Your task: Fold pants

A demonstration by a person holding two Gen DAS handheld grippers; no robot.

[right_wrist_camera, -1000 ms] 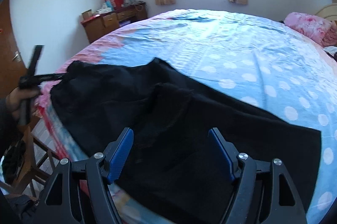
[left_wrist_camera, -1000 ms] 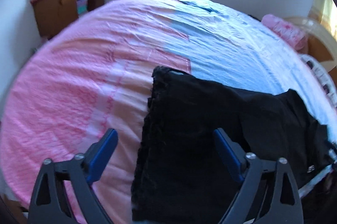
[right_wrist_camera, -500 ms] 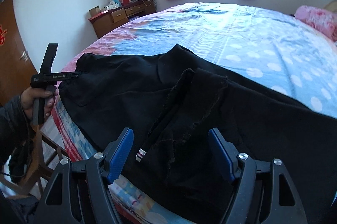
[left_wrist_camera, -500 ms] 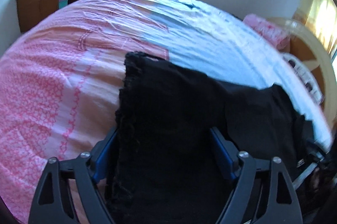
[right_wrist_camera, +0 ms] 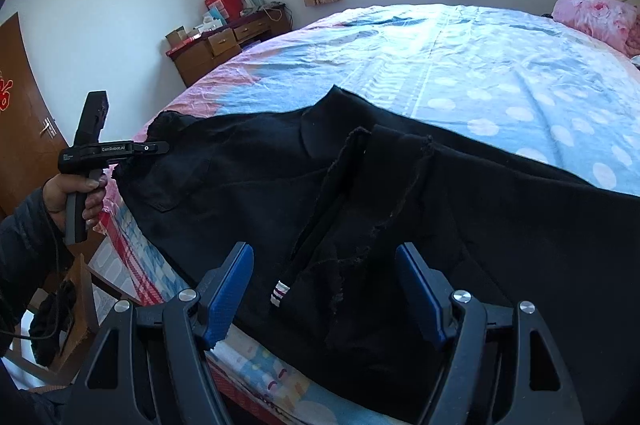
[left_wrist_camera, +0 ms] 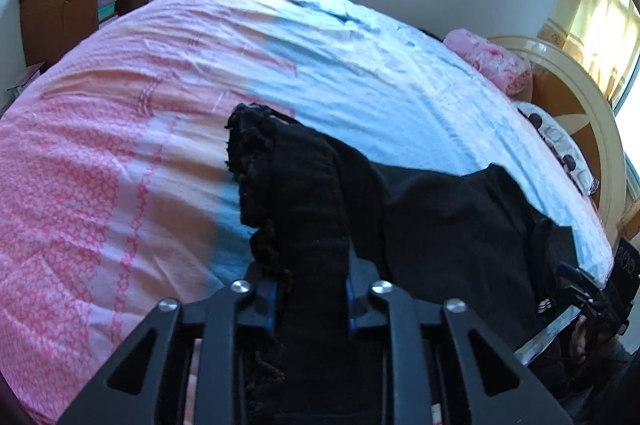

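While the black pants (right_wrist_camera: 248,185) lie spread along the near edge of the bed (right_wrist_camera: 480,65), one frayed, ragged end of them is bunched up and pinched between the blue pads of the left gripper (left_wrist_camera: 310,301), whose jaws are drawn in tight on the thick, nubbly fabric. From the other side that same gripper (right_wrist_camera: 154,147) shows as a slim black bar nipping the cloth at the bed's near left corner, with the person's left hand (right_wrist_camera: 76,193) wrapped around its grey handle. The right gripper (right_wrist_camera: 324,289) hangs just over the pants with its jaws spread wide and nothing between them; its blue pads (right_wrist_camera: 228,295) have a fine dotted texture. Below it the cloth is rumpled, with a raw, fuzzy hem turned over and a small striped tag (right_wrist_camera: 280,292) showing white against the black. The bedsheet is thin, creased cotton, pink with a lacy print on the left side and pale blue with white dots on the right. A crumpled pink quilt (right_wrist_camera: 596,19) sits at the far right corner, and a wooden cabinet (right_wrist_camera: 224,45) stands against the wall beyond the bed.
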